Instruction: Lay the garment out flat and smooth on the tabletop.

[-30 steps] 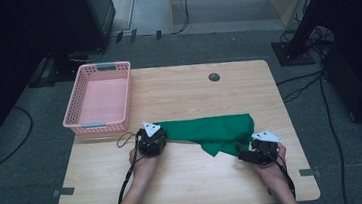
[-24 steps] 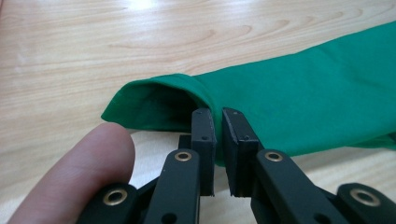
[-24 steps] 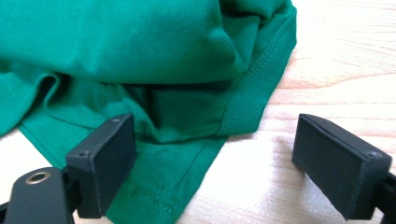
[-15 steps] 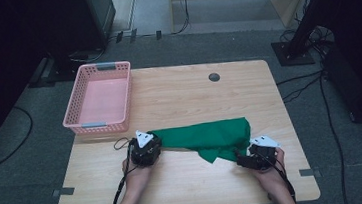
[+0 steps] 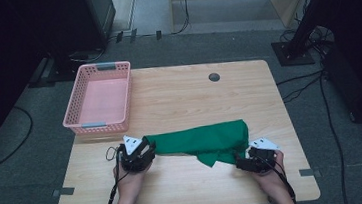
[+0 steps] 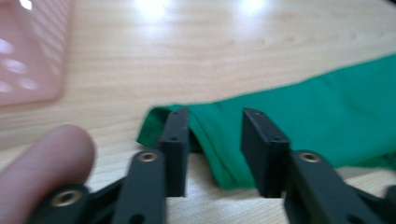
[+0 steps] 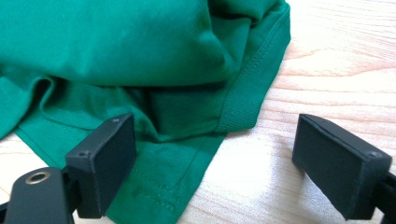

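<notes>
The counter (image 5: 179, 102) is a light wooden rectangle standing on a grey floor (image 5: 22, 147); a round dark grommet hole (image 5: 214, 76) sits near its far edge, toward 1 o'clock from the counter's centre.

A pink basket (image 5: 97, 97) with perforated walls occupies the far left corner of the counter, at 10 o'clock from centre.

A green cloth (image 5: 200, 141) lies flat on the near half of the counter, folded into a long band running from 9 o'clock to 3 o'clock, with a loose hemmed flap hanging toward 5 o'clock at its right end. The cloth is well apart from the basket.

The left claw (image 5: 148, 146) is positioned at the 9 o'clock end of the cloth. In the left gripper view, its jaws stand partly apart, having just been opening; the left corner of the cloth (image 6: 187, 123) lies between them, and the pads do not press on it. A fingertip (image 6: 44, 163) of the person appears at the lower left of that view.

The right claw (image 5: 239, 162) rests at the 5 o'clock end of the cloth. In the right gripper view, its jaws stand wide apart. The hemmed flap (image 7: 168, 177) lies on the counter between the jaws, close to the left pad. No pad clamps the fabric.
</notes>
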`<action>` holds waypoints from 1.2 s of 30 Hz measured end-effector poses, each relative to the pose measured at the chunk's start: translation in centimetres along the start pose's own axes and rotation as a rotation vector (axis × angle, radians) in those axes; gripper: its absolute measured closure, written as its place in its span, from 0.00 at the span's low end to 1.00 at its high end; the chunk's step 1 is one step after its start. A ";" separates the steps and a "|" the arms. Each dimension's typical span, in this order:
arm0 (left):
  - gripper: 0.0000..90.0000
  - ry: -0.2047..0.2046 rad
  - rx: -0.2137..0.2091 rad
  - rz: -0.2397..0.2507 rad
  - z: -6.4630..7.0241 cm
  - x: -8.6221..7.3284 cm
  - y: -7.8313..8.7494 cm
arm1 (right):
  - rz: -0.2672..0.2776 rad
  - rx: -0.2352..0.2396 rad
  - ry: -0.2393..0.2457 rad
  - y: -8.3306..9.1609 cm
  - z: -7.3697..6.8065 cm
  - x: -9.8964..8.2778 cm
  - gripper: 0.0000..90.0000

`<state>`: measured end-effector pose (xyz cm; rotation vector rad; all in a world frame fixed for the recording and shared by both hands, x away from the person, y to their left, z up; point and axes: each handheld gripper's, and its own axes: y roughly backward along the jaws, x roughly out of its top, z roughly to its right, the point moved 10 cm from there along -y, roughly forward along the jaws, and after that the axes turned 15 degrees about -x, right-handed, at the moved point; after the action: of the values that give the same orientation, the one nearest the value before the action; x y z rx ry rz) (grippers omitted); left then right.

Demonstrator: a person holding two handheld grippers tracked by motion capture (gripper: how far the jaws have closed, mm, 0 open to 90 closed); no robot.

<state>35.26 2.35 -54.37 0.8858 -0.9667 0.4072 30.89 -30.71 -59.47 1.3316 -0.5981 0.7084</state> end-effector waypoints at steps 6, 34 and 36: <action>0.61 -0.061 -0.079 -0.015 3.2 0.0 -0.5 | 0.000 0.001 0.001 0.0 0.0 0.0 0.15; 0.40 -0.383 -0.163 -0.214 14.1 -2.7 -9.4 | -0.022 -0.009 -0.005 -0.2 0.1 -0.1 0.06; 0.41 -0.414 -0.140 -0.230 13.9 -2.9 -9.8 | -0.022 -0.009 -0.005 -0.2 0.1 -0.1 0.06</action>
<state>32.64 -14.40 -57.64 0.9594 -1.2381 -0.0450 31.01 -30.85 -59.69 1.3308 -0.5892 0.6836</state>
